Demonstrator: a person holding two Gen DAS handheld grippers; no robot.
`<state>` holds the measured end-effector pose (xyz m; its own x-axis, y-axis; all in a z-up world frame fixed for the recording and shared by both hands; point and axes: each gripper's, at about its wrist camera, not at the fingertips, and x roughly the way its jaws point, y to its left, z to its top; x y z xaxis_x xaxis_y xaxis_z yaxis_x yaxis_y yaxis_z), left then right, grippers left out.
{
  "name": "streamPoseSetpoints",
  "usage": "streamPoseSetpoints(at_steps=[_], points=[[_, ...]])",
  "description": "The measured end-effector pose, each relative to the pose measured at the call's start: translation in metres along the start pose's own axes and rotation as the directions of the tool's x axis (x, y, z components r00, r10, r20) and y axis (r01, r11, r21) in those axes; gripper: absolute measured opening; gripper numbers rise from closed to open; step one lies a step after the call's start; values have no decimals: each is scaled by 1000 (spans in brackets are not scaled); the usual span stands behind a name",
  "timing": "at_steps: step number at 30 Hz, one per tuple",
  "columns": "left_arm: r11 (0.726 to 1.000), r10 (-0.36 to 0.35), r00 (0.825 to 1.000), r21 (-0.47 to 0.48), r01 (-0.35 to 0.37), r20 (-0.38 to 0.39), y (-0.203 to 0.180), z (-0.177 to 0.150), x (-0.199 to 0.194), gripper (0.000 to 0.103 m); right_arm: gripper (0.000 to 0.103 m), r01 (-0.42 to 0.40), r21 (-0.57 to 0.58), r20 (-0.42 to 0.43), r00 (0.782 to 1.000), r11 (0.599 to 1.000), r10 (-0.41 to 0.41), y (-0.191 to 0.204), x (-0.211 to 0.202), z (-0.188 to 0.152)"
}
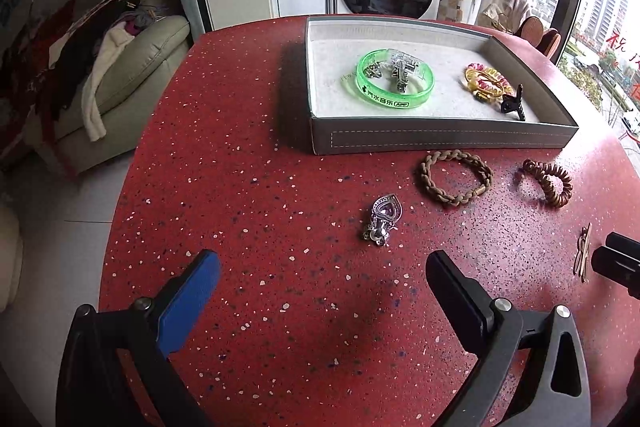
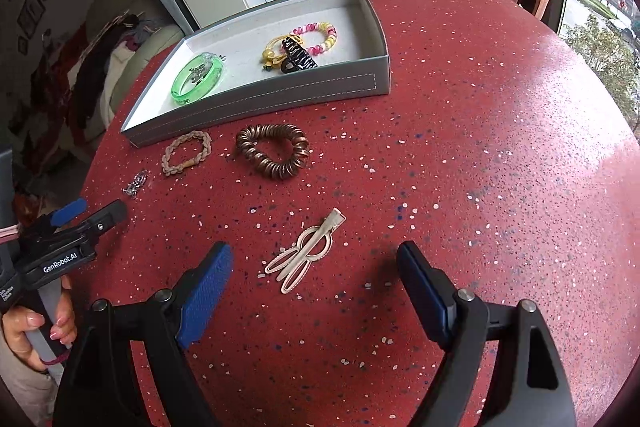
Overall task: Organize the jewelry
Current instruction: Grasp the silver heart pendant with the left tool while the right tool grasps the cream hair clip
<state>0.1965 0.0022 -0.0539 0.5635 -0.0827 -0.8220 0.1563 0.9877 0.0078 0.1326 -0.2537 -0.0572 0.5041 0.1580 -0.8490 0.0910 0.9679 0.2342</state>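
Left gripper [image 1: 322, 269]: jaws spread wide, nothing between them, hovering over the red speckled table [image 1: 240, 187] just near of the silver heart pendant [image 1: 380, 219].
Right gripper [image 2: 314, 263]: jaws wide apart, empty, with the pale bunny-shaped hair clip [image 2: 306, 251] lying on the table between its fingertips (not gripped).
Tray [image 1: 440, 137]: grey, at the far side of the table; holds a green bangle [image 1: 394, 77] with silver pieces inside its ring, a pink-and-yellow beaded bracelet [image 1: 486, 79] and a black claw clip [image 1: 514, 103].
Still loose on the table: a braided tan bracelet [image 1: 456, 177] and a brown coil bracelet [image 1: 550, 183], both just near of the tray.
Person: a hand [image 2: 36, 327] grips the left gripper's handle.
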Motion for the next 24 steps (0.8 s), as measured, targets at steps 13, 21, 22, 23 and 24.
streamPoseSetpoints(at_steps=[13,21,22,23,24], points=[[1000,-16,1000,16,16,22,-11,14,2,103,86,101,36,40,994,994,-102,20,4,7],[1000,-13,1000,-9,13,-11,-11,20,15,100,69,194,46,64,978,980,-197,29,13,7],[1000,-13,1000,0,13,-17,-13,20,17,95,68,205,41,69,976,978,-207,29,13,6],[1000,-15,1000,8,15,-25,-15,19,18,93,66,217,33,73,973,976,-218,30,14,6],[1000,-17,1000,13,17,-23,-16,18,19,93,65,228,23,76,970,973,-229,31,14,5]])
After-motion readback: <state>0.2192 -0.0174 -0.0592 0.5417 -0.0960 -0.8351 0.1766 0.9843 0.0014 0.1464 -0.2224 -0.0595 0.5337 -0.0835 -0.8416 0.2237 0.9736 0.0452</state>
